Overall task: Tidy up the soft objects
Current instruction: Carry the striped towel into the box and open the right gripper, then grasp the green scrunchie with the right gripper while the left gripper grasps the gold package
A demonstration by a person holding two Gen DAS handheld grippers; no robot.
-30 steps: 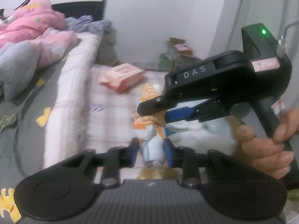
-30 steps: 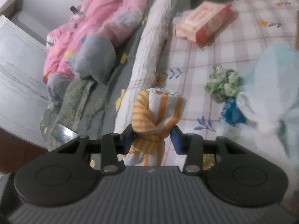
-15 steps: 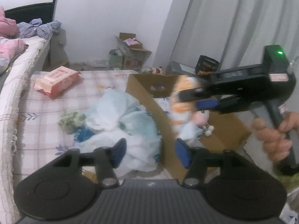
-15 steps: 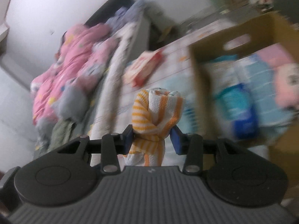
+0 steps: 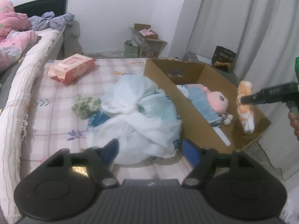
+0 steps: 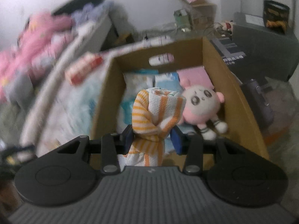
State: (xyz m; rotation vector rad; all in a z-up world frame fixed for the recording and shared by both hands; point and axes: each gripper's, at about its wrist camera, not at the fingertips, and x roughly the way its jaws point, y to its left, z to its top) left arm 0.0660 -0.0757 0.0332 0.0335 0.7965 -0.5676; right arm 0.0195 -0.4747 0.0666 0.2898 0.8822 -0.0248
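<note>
My right gripper (image 6: 152,136) is shut on a rolled orange-and-white striped cloth (image 6: 157,112) and holds it over the open cardboard box (image 6: 239,102). A pink plush doll (image 6: 198,102) lies in the box on folded blue and pink fabrics. In the left wrist view the striped cloth (image 5: 245,108) hangs from the right gripper (image 5: 243,99) above the box's (image 5: 196,123) near right corner, beside the plush doll (image 5: 216,102). My left gripper (image 5: 150,149) has its jaws opening, nothing pressed between them. Just beyond its tips lies a white and pale-blue fabric bundle (image 5: 140,112).
On the checked mattress (image 5: 56,127) lie a green knitted piece (image 5: 85,106) and a pink wipes pack (image 5: 72,68). A bed with pink bedding (image 5: 13,33) runs along the left. Small boxes (image 5: 147,41) stand at the far wall, a grey curtain (image 5: 243,28) at the right.
The left gripper let go of the striped cloth's lower end and widened its jaws. The right gripper carried the cloth to the right, from over the mattress to above the box.
</note>
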